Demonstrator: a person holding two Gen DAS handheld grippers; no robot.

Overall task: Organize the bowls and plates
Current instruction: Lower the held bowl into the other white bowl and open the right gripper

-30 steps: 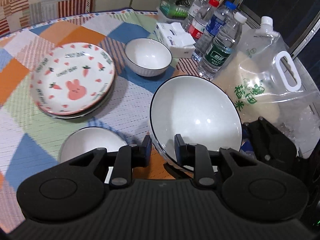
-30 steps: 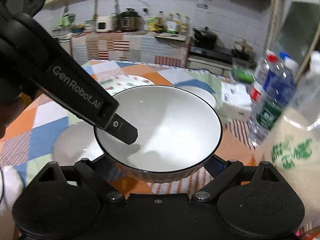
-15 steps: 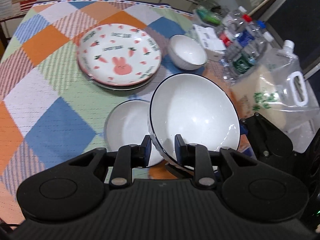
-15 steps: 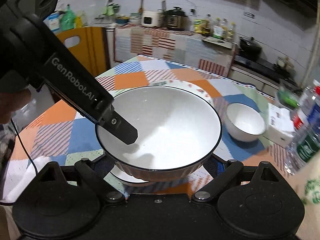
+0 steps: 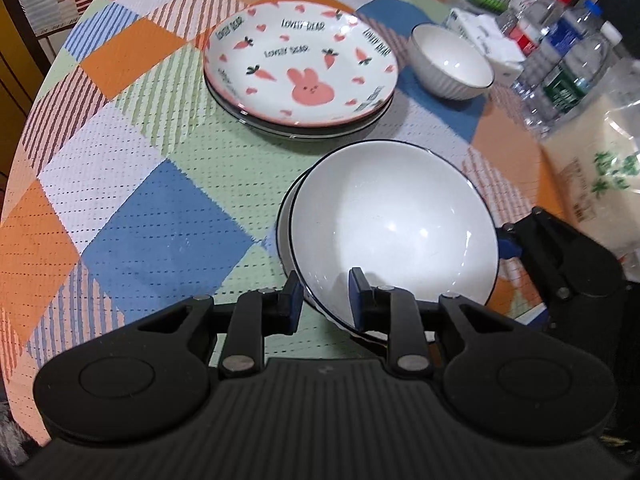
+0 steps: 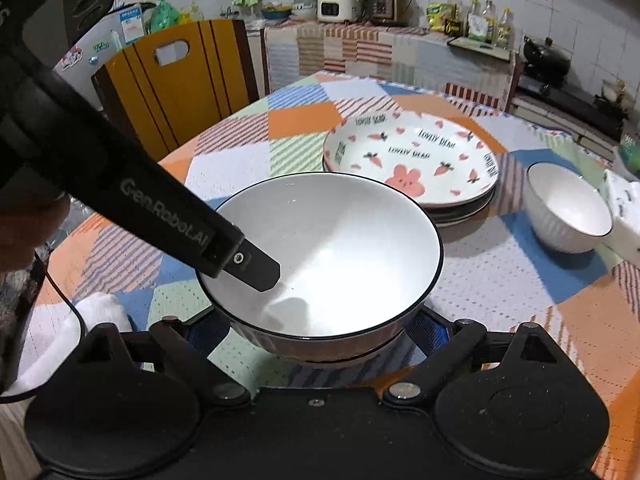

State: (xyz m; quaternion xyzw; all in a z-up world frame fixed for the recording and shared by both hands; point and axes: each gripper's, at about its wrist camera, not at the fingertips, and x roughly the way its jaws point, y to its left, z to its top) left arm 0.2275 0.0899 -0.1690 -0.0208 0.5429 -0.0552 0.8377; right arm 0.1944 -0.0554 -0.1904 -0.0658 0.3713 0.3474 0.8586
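The large white bowl (image 5: 394, 232) with the dark rim sits tilted on a second bowl (image 5: 286, 216) of the same kind, of which only a sliver of rim shows at its left — nested or about to be, not yet settled level. The left tool (image 5: 322, 300) pinches the near rim, one finger inside and one outside. The right tool (image 6: 320, 332) has its fingers spread wide round the bowl's foot; whether they press on it I cannot tell.

Done, as far as it shows: the rabbit-and-carrot plate (image 5: 302, 68) lies stacked on a darker-rimmed plate (image 5: 280, 128) at the middle of the counter (image 5: 132, 200).

Left to do: letting go of the large bowl and, by my judgement, bringing in the small ribbed bowl (image 5: 452, 62), which stands alone beside the plates — near the water bottles (image 5: 568, 68).
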